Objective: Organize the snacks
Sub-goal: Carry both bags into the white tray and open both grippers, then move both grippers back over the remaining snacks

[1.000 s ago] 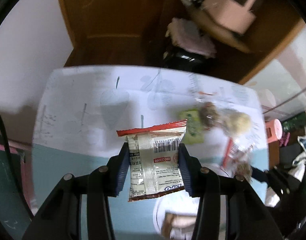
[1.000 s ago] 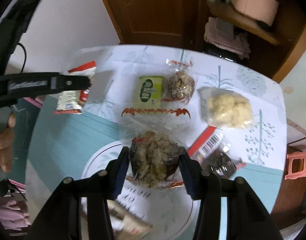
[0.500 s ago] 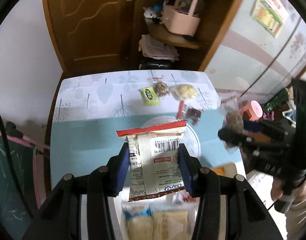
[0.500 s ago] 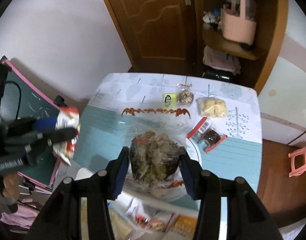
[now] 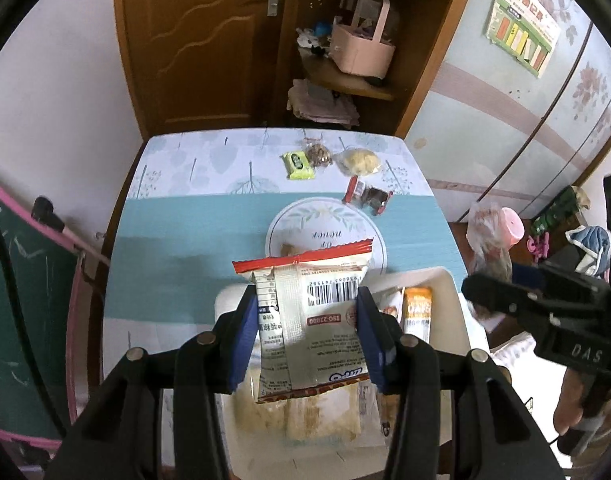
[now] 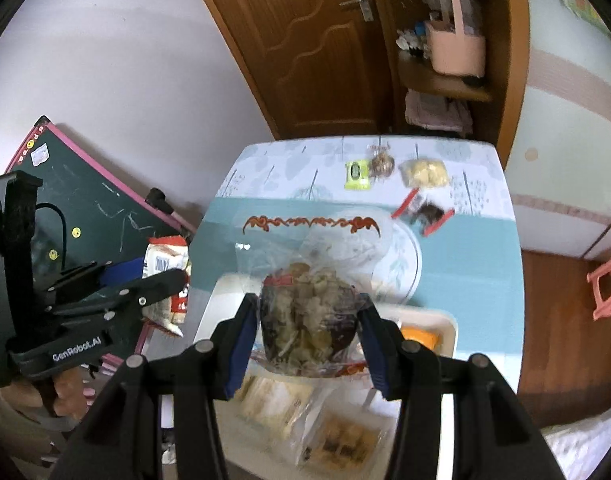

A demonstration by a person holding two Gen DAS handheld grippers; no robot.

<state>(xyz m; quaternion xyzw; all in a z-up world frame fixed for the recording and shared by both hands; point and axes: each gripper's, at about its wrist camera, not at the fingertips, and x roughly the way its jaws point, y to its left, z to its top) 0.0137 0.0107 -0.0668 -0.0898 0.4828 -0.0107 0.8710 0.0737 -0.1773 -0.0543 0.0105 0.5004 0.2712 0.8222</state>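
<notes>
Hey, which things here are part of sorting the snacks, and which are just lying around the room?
Part of the job:
left claw shut on cracker pack
right claw shut on clear snack bag
white bin
green packet

Lying about:
pink basket
chalkboard
pink stool

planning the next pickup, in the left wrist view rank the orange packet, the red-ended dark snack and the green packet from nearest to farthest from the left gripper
1. Orange packet: nearest, in the white tray just right of the left gripper.
2. Red-ended dark snack: farther, past the round plate, to the right.
3. Green packet: farthest, toward the table's far edge.
</notes>
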